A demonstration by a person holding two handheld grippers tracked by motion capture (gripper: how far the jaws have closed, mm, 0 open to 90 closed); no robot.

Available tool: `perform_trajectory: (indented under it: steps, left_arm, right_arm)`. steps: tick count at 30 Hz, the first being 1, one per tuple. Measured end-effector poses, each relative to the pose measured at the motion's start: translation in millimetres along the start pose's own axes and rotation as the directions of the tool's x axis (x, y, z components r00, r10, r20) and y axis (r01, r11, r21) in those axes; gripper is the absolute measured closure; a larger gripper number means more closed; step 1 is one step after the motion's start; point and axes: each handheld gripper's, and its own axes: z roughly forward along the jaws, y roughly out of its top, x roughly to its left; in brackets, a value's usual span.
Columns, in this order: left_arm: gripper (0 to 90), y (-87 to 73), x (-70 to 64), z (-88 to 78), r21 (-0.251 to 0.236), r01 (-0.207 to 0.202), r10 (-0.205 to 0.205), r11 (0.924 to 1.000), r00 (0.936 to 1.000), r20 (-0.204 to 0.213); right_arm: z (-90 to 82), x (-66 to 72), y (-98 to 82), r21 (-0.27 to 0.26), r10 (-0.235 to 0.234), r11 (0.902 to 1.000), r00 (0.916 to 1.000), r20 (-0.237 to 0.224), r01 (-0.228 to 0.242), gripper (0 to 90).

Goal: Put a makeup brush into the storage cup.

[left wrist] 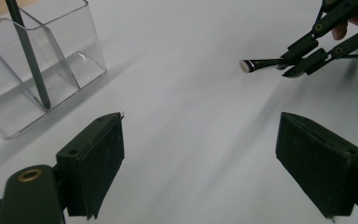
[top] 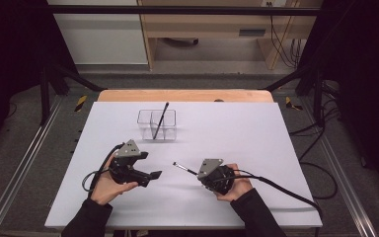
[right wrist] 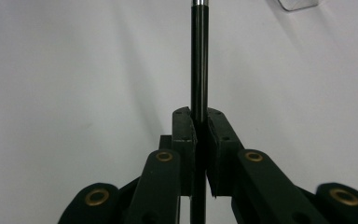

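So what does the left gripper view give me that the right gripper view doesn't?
Left gripper view alone: the clear holder with a dark pen standing in its compartment, and the left gripper with jaws wide apart and nothing between them. Right gripper view alone: the pads clamped on the black pen's shaft close up. Both: the right gripper holding the black pen over the white table.

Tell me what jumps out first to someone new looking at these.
The right claw, at the near right of the white table, is shut on a thin black pen that sticks out toward the table's middle. Farther back stands a clear divided holder with another dark pen leaning in it. The left claw is open over bare table.
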Motion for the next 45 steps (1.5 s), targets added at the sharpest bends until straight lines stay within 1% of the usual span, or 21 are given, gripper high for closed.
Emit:
perform_trajectory:
  steps: [2, 3, 6, 9, 13, 15, 20, 24, 28, 31, 33, 37, 40, 45]
  left_arm:
    - [14.5, -0.3, -1.0, 0.1, -0.014, 0.008, -0.008, 0.9999, 1.0, -0.002]
    - [14.5, -0.6, -1.4, 0.3, -0.02, 0.011, -0.011, 0.9997, 0.9999, -0.004]
    - [14.5, -2.0, -2.4, 0.7, -0.042, 0.023, -0.024, 0.9988, 0.9996, -0.012]
    - [14.6, -3.6, -3.0, 2.4, -0.063, 0.039, -0.04, 0.9972, 0.9991, -0.016]
    - [14.7, -5.7, -3.4, 7.2, -0.077, 0.06, -0.061, 0.9952, 0.998, -0.014]
    - [14.8, -6.1, -3.7, 8.0, -0.081, 0.062, -0.063, 0.9948, 0.9979, -0.014]
    - [15.1, -6.4, -6.8, 11.5, -0.101, 0.073, -0.075, 0.9922, 0.9971, -0.014]
    - [15.6, -6.1, -10.6, 14.0, -0.123, 0.077, -0.08, 0.9894, 0.9967, -0.015]
    - [15.8, -6.7, -12.7, 16.9, -0.134, 0.082, -0.085, 0.9876, 0.9962, -0.017]
    - [16.2, -6.7, -15.2, 19.2, -0.153, 0.096, -0.1, 0.9835, 0.9948, -0.018]
    - [16.4, -6.5, -16.3, 20.2, -0.162, 0.108, -0.111, 0.9808, 0.9938, -0.009]
    - [16.8, -5.7, -18.4, 22.4, -0.178, 0.12, -0.123, 0.9768, 0.9924, -0.008]
    - [16.9, -4.7, -19.7, 23.5, -0.191, 0.128, -0.131, 0.9733, 0.9913, -0.008]
    - [17.5, -2.6, -21.6, 25.0, -0.213, 0.139, -0.143, 0.9671, 0.9898, -0.002]
  right_arm:
    - [-0.3, -0.9, -1.7, -0.011, 0.02, 0.9997, 0.9998, 0.0, -0.02, 84.0]
    - [-0.6, -1.3, -2.1, -0.011, 0.025, 0.9996, 0.9997, 0.007, -0.025, 84.0]
    - [-2.7, -3.3, -2.9, -0.032, 0.061, 0.9976, 0.998, 0.013, -0.061, 84.0]
    - [-3.3, -4.0, -3.9, -0.046, 0.083, 0.9955, 0.9965, 0.013, -0.082, 84.0]
    - [-2.8, -4.4, -4.5, -0.058, 0.108, 0.9926, 0.9941, 0.014, -0.107, 84.0]
    - [-2.9, -5.3, -4.7, -0.069, 0.126, 0.9898, 0.9919, 0.012, -0.125, 84.0]
    - [-4.0, -7.3, -6.1, -0.108, 0.184, 0.9772, 0.983, -0.003, -0.183, 84.0]
    - [-3.6, -7.5, -6.5, -0.132, 0.211, 0.9685, 0.9774, -0.011, -0.211, 84.0]
    - [-2.9, -7.7, -6.7, -0.151, 0.241, 0.9586, 0.9704, -0.023, -0.241, 84.0]
    - [-2.8, -8.0, -6.8, -0.164, 0.257, 0.9523, 0.966, -0.023, -0.258, 84.0]
    - [-2.7, -8.3, -7.0, -0.17, 0.27, 0.9477, 0.9625, -0.025, -0.27, 84.0]
    - [-2.0, -8.1, -6.9, -0.182, 0.283, 0.9421, 0.959, -0.023, -0.282, 84.0]
    - [-1.7, -7.7, -6.7, -0.193, 0.297, 0.9354, 0.9545, -0.026, -0.296, 84.0]
    - [-2.3, -7.2, -6.2, -0.218, 0.309, 0.927, 0.9508, -0.017, -0.305, 84.0]
